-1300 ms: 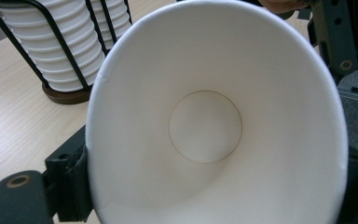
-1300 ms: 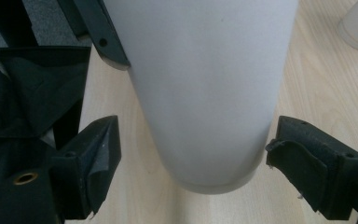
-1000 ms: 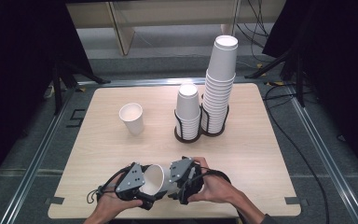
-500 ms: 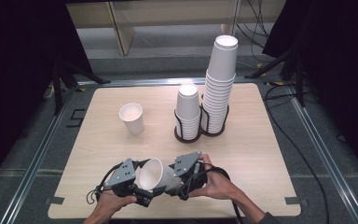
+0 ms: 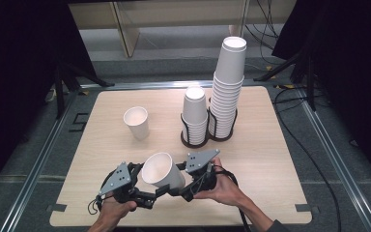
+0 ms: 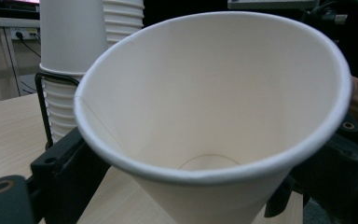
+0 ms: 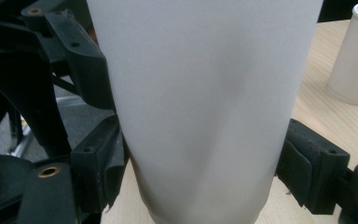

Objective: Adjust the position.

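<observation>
While both hand-held grippers [image 5: 162, 186] clamped the tilted white paper cup [image 5: 162, 171] at lower centre, light squeezing seemed wise.

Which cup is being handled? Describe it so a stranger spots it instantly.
Start at the wooden table, near edge, between the left hand-held gripper and right hand-held gripper. The white paper cup there lies tilted, clamped by both, unlike the upright single cup and the racked stacks.
</observation>
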A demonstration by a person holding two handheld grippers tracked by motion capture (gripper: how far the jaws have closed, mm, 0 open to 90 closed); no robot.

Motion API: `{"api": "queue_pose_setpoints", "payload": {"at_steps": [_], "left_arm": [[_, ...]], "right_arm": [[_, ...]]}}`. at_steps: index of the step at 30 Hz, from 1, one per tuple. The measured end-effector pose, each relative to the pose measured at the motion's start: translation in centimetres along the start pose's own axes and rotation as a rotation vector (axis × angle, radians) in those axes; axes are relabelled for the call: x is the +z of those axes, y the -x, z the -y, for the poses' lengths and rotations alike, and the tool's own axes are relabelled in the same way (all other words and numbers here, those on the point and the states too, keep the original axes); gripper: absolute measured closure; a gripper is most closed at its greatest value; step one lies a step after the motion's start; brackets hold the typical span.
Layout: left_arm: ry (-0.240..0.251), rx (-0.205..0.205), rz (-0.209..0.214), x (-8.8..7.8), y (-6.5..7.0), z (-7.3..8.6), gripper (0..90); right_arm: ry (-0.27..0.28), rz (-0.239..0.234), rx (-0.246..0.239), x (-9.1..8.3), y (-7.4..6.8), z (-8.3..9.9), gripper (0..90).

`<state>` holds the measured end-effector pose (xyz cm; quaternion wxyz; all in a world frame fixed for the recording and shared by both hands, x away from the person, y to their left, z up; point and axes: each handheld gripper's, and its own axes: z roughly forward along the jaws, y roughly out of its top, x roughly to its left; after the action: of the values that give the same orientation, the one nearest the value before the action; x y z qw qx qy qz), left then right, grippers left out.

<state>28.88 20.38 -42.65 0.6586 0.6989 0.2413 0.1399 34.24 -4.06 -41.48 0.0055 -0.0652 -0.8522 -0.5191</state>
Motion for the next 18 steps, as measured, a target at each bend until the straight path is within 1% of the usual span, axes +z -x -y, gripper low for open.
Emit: {"api": "queue_pose_setpoints", "payload": {"at_steps": [1, 4, 6, 8, 10, 11, 12, 13, 14, 15, 17, 18], "left_arm": [[0.011, -0.01, -0.002, 0.1, 0.1, 0.0, 9.1], [0.019, -0.002, 0.003, 0.0, 0.1, 0.0, 9.5], [0.036, -0.006, 0.003, 0.0, 0.2, 0.0, 10.0], [0.038, -0.007, 0.005, 0.0, 0.2, -0.1, 10.0], [0.043, -0.007, 0.009, 0.0, 0.2, -0.1, 10.9], [0.043, -0.006, 0.014, 0.0, 0.2, -0.1, 11.0], [0.044, -0.005, 0.015, -0.1, 0.2, -0.1, 11.4], [0.044, -0.005, 0.015, -0.1, 0.2, -0.1, 11.5], [0.045, -0.006, 0.018, -0.1, 0.1, -0.1, 11.7], [0.048, -0.008, 0.02, -0.1, 0.1, -0.1, 11.7], [0.048, -0.013, 0.026, 0.0, 0.1, 0.0, 11.6], [0.048, -0.016, 0.031, 0.1, 0.1, 0.0, 11.6]], "right_arm": [[0.009, 0.003, 0.004, 0.1, -0.1, 0.0, 23.8], [0.015, -0.004, 0.012, 0.4, -0.3, 0.0, 23.7], [0.028, -0.002, 0.004, 0.6, -0.3, 0.0, 23.7], [0.026, -0.018, 0.023, 0.7, -0.5, 0.0, 23.6], [0.037, -0.015, 0.026, 0.9, -0.6, 0.0, 23.6], [0.031, -0.02, 0.024, 0.9, -0.6, 0.0, 23.6], [0.039, -0.013, 0.013, 1.0, -0.6, 0.0, 23.6], [0.039, -0.014, 0.014, 1.1, -0.6, 0.0, 23.5], [0.039, -0.027, 0.029, 1.1, -0.6, 0.1, 23.5], [0.04, -0.026, 0.035, 1.2, -0.6, 0.1, 23.5], [0.045, -0.023, 0.027, 1.3, -0.6, 0.2, 23.5], [0.038, -0.029, 0.037, 1.4, -0.6, 0.2, 23.5]]}}
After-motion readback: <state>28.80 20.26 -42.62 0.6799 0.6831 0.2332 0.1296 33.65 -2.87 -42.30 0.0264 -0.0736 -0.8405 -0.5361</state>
